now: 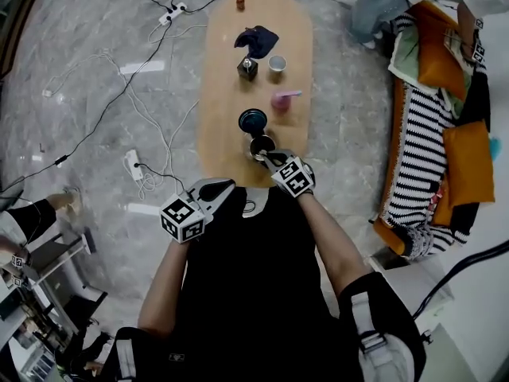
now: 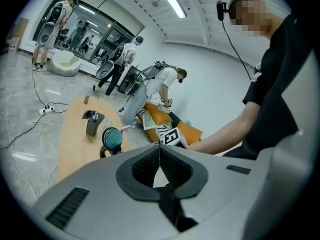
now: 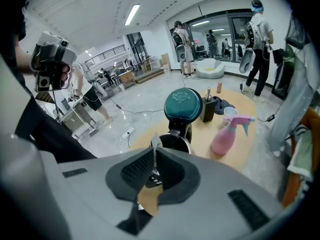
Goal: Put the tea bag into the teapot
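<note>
A black teapot (image 1: 260, 143) stands near the front end of the oval wooden table (image 1: 227, 118), its teal lid (image 1: 253, 120) flipped up. My right gripper (image 1: 269, 158) hovers right at the pot's open mouth (image 3: 174, 143), shut on a thin pale tea bag (image 3: 155, 142) whose edge sticks up between the pads. In the right gripper view the lid (image 3: 183, 104) stands just behind the jaws (image 3: 154, 153). My left gripper (image 1: 225, 185) stays at the table's front edge, shut with nothing in it (image 2: 159, 153). From the left gripper view the teapot (image 2: 111, 140) is ahead to the left.
Beyond the teapot stand a pink spray bottle (image 1: 283, 99), a white cup (image 1: 277, 63), a black dispenser (image 1: 247, 68), a dark cloth (image 1: 257, 38) and a small orange bottle (image 1: 240, 2). A sofa with cushions (image 1: 445, 126) lies to the right. Cables and power strips (image 1: 134, 165) cross the floor at left.
</note>
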`<state>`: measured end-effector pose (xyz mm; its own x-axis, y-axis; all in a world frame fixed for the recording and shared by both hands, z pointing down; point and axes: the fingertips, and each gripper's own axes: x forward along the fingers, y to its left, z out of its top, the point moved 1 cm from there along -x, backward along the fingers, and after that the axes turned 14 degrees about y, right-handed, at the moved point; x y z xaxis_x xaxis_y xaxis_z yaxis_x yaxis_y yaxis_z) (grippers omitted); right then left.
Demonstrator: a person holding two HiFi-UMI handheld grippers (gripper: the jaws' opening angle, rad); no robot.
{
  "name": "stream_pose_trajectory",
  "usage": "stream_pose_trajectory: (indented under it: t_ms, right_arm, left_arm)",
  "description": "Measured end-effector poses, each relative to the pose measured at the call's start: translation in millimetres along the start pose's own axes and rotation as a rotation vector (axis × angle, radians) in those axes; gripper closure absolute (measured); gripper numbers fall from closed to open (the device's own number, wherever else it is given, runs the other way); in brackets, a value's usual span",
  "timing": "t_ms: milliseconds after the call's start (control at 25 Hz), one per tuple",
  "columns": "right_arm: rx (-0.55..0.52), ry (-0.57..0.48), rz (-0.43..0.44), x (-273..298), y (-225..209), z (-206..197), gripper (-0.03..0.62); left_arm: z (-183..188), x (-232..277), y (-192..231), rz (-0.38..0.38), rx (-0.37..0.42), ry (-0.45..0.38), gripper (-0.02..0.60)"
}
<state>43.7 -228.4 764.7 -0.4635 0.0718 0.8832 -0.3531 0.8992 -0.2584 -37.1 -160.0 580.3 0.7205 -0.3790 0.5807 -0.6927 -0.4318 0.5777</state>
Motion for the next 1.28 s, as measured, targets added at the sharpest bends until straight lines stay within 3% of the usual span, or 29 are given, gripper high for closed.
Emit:
stream_pose_trajectory:
  t_ms: [400,560,800,880,1000,1120,1280]
  right_arm:
    - [0.017,0.006,0.009,25.9,2.2,-3.1,0.565]
    - [0.020,0.003,-0.004,33.2,1.1,-2.7,0.475]
    - [0.049,-0.043,-0.002,22.8,8.5,0.7,0.457]
    - [0.038,-0.064,0.014,10.2,18.6,6.7,0.462]
    - [0.004,-0.082,0.054,-19.0,31.6,20.3,0.578]
    - [-0.008,-0.113,0.048,-51.4,37.8,30.3,0.586]
    - [0.037,-0.129,-0.018,-87.8,53.4,14.8,0.588]
  left_arm:
    - [-21.4,3.3,1.3,0.000,-0.053,0.023,0.569]
    - [-31.8,8.3,1.4,-0.018,-0.053,0.046,0.569]
    - [-29.6,5.6,9.4,-0.035,-0.034,0.040,0.569]
    - [-23.5,3.7,9.4,-0.048,-0.020,0.034,0.569]
    - [-5.7,5.6,9.1,-0.077,0.024,0.025,0.569]
    - [11.7,10.3,10.6,-0.121,0.075,0.013,0.569]
    - [15.3,13.9,5.5,-0.185,0.094,0.010,0.569]
